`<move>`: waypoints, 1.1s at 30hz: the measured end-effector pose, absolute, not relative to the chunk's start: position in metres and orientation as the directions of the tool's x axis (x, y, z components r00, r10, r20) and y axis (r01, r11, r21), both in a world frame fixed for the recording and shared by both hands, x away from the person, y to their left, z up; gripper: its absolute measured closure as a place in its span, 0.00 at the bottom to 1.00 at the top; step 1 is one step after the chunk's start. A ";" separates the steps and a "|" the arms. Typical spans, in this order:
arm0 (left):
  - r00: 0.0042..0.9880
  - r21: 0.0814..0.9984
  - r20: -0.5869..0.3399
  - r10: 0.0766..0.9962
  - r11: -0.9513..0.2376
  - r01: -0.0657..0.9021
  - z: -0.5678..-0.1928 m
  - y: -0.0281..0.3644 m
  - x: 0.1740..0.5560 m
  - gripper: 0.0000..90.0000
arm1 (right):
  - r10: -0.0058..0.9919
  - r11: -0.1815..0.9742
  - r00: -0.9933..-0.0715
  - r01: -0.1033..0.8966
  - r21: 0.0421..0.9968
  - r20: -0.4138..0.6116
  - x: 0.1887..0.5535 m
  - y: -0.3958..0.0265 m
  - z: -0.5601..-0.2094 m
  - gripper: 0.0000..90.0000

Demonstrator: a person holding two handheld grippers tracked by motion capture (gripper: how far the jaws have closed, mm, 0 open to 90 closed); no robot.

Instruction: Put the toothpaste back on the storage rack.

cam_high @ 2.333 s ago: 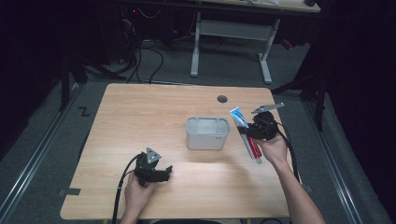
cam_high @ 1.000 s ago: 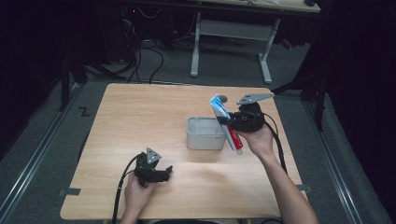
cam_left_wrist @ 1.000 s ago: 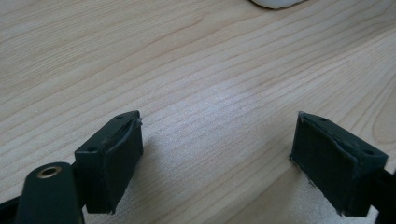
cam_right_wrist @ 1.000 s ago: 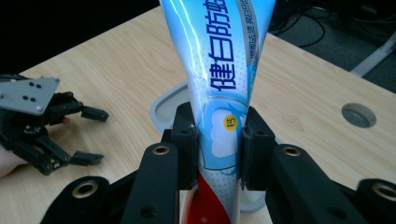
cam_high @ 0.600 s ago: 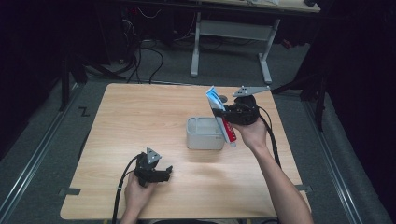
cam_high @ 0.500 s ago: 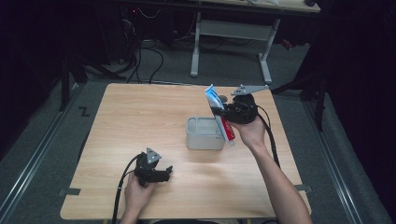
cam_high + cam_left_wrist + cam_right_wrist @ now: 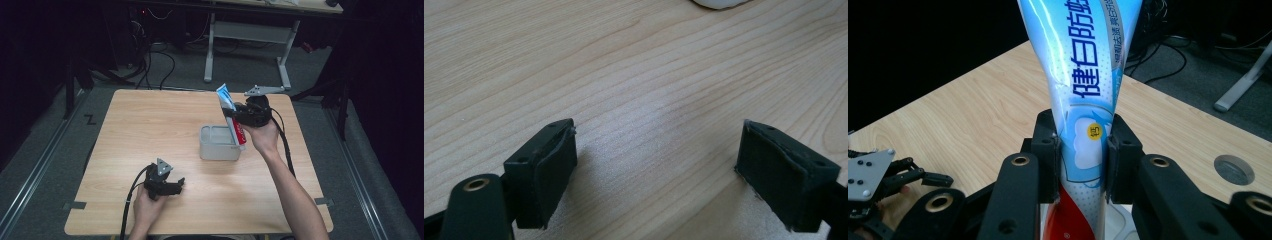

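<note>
Two black pads of your right claw (image 7: 1081, 150) are pinching the toothpaste tube (image 7: 1083, 75) at its waist, where blue print is giving way to red. In the high view that claw (image 7: 239, 116) is holding the tube (image 7: 233, 120) nearly upright, crimped end toward twelve o'clock and red cap end dipping toward the grey bin (image 7: 218, 143) at mid-worktop. Since a couple of seconds ago you are carrying it from the three o'clock side of the bin, where it was lying low by the worktop (image 7: 150, 125), to a spot over the bin's three o'clock rim. By my reading that leaves lowering and letting go; the cap end is looking close to the rim, so you are needing a little more travel toward nine o'clock. Your left claw (image 7: 172, 186) is resting near six o'clock, spread wide on bare wood (image 7: 649, 75) and gripping nothing.
</note>
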State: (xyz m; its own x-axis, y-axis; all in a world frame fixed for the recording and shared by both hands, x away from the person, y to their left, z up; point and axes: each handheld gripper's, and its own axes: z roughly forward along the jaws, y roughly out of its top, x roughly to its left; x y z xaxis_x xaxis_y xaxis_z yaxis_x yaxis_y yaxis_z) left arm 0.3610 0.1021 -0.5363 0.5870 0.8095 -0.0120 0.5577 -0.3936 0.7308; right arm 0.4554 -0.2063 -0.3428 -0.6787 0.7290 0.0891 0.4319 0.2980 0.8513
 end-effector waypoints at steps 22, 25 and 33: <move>0.588 0.731 -0.012 0.809 -0.394 0.557 -0.536 0.102 0.361 0.18 | 0.751 0.277 -0.652 0.450 0.849 0.100 0.483 -0.187 -0.345 0.79; 0.588 0.731 -0.012 0.809 -0.394 0.557 -0.536 0.102 0.361 0.19 | 0.752 0.276 -0.651 0.455 0.847 0.105 0.485 -0.186 -0.346 0.79; 0.588 0.731 -0.012 0.809 -0.394 0.557 -0.536 0.102 0.361 0.19 | 0.757 0.280 -0.647 0.452 0.847 0.095 0.489 -0.179 -0.347 0.79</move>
State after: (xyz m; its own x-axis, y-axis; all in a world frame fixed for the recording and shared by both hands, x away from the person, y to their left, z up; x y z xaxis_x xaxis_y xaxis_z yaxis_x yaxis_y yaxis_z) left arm 0.3609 0.1021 -0.5363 0.5878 0.8089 -0.0122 0.5572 -0.3937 0.7311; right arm 0.4890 -0.1788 -0.3473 -0.6466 0.7569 0.0953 0.4521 0.2796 0.8470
